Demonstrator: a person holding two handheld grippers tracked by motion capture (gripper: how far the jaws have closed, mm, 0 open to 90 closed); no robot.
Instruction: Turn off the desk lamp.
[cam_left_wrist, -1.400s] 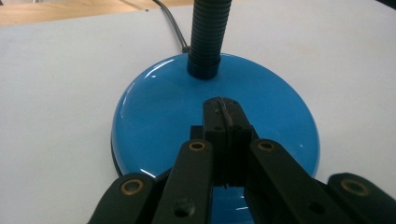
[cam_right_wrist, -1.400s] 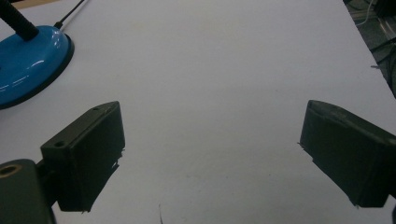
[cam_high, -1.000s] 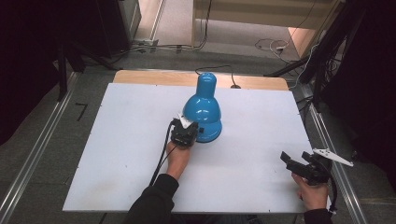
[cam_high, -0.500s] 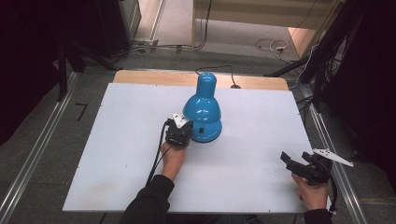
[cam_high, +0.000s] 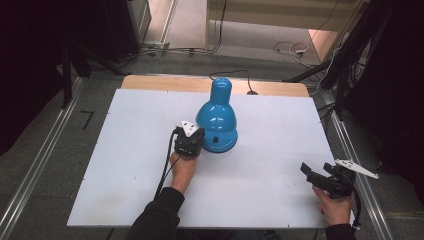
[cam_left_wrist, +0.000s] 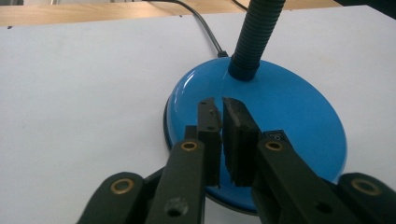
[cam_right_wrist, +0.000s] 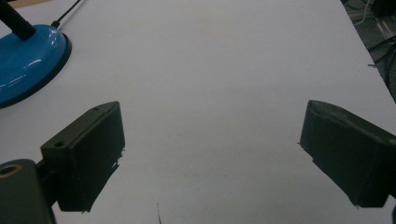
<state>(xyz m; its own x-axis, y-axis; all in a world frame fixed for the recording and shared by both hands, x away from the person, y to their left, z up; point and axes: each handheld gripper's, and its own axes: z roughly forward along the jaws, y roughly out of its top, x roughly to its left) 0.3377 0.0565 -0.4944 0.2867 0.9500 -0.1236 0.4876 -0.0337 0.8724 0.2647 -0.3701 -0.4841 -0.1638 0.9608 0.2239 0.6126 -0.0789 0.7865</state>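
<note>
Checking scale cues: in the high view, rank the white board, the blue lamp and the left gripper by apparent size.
1. white board
2. blue lamp
3. left gripper, clearly the smallest; it sits above the board, so nearness may enlarge it slightly.

Setting: laboratory or recording bay, not a home

White board bench (cam_high: 125, 165) laid over a wooden top whose far edge (cam_high: 150, 82) shows; aluminium rails (cam_high: 45, 160) flank it left and right on grey carpeted floor (cam_high: 30, 200); dark curtain or screen (cam_high: 30, 60) at both sides; loose cables (cam_high: 290, 47) run across the floor behind, with black stand legs (cam_high: 75, 65) near the left rear corner; cabled hand-held claw rigs in use; bench furnished with one blue desk lamp (cam_high: 217, 117), cord trailing off the back
</note>
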